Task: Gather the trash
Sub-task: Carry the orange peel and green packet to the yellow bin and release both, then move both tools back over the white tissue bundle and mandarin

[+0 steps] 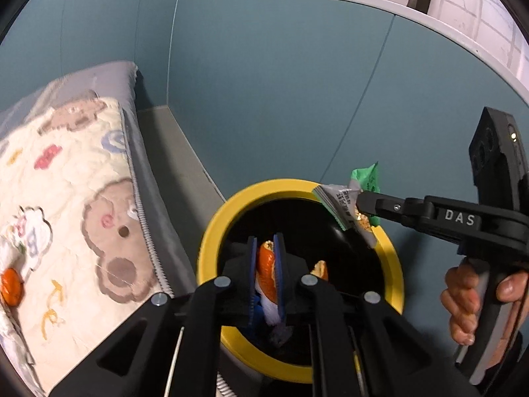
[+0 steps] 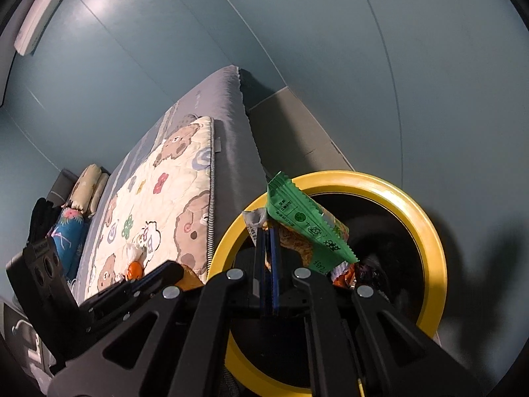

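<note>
Both my grippers hang over the yellow-rimmed bin, each clamped on a piece of trash ready to drop.

The bin (image 1: 211,231) fills the lower middle of both views, beside the bed (image 1: 76,205) at the left. My right gripper (image 2: 268,241) pinches a green snack wrapper (image 2: 307,221) above the opening; my left gripper (image 1: 267,264) is closed on an orange peel with white tissue (image 1: 266,264). I judge the wrapper sits near the rim, so I should bring it inward before letting go, then part each pair of jaws fully so nothing snags. Another orange scrap (image 1: 10,286) waits on the quilt at far left.
</note>
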`<move>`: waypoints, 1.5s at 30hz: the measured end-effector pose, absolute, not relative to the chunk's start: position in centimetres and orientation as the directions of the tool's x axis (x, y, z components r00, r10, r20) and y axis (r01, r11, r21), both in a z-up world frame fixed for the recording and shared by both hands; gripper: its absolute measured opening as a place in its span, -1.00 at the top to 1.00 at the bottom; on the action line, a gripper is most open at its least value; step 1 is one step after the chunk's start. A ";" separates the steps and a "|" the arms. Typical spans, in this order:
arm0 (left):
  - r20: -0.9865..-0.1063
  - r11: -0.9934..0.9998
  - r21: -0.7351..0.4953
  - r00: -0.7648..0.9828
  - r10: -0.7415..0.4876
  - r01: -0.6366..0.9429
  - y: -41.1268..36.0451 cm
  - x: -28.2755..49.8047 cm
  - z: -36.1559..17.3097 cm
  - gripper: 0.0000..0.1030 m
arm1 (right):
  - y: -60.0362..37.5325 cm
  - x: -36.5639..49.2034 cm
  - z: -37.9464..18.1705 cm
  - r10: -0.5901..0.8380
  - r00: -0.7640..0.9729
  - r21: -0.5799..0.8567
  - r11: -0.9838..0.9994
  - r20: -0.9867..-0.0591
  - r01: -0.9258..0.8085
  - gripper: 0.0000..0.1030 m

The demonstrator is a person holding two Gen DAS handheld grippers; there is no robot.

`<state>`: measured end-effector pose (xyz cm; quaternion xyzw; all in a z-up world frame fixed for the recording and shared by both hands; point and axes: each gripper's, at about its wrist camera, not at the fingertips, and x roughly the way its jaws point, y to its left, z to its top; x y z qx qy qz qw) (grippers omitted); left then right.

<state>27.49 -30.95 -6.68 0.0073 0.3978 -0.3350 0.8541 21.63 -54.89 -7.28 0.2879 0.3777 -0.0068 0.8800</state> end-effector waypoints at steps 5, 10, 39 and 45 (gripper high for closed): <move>-0.681 0.781 -0.237 0.474 -0.558 0.578 -31.1 26.8 -6.5 0.55 | -54.8 21.9 -7.5 0.195 0.710 0.498 0.832 -0.677 0.246 0.90; -0.675 0.786 -0.244 0.483 -0.558 0.568 -30.5 26.4 -6.1 0.31 | -55.1 21.6 -7.7 0.189 0.698 0.495 0.827 -0.691 0.266 0.82; -0.613 0.917 -0.236 0.683 -0.398 0.322 -15.3 25.5 -3.4 -0.58 | -46.1 21.5 -3.3 0.251 0.707 0.463 0.878 -0.661 0.121 0.06; -0.617 0.940 -0.229 0.710 -0.340 0.252 -11.0 25.6 -3.8 -0.61 | -42.2 22.7 -2.4 0.308 0.694 0.463 0.886 -0.651 0.040 0.04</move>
